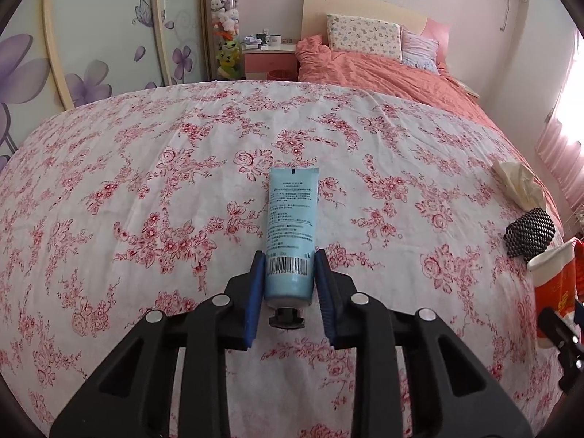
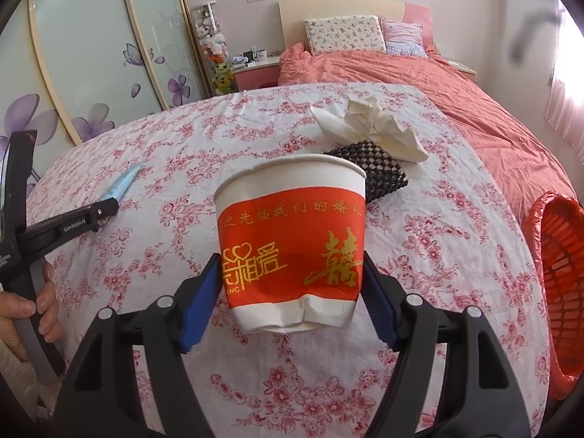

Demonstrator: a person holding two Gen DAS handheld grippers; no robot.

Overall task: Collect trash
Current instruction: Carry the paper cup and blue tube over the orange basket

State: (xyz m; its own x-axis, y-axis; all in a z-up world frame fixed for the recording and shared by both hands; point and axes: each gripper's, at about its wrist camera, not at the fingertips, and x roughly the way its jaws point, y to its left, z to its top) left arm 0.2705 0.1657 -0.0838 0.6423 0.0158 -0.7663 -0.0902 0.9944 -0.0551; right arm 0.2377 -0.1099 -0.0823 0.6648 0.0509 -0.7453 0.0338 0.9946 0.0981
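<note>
My left gripper [image 1: 289, 281] is clamped on the blue tube [image 1: 291, 226]; my right gripper [image 2: 292, 292] pinches the paper cup [image 2: 292, 241]. Tissue [image 2: 368, 127] and black mesh piece [image 2: 368, 171] remain farther up the bed; the orange basket [image 2: 562, 277] waits right. Roughly half remains.

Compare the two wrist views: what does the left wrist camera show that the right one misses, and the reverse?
Only the left wrist view shows the blue tube's printed back and barcode, clamped between the left gripper's pads. Only the right wrist view shows the orange basket beside the bed and the person's hand on the left gripper's handle. Both show the floral sheet, the crumpled tissue, the black mesh piece and the red-and-white paper cup, which the right gripper holds.
</note>
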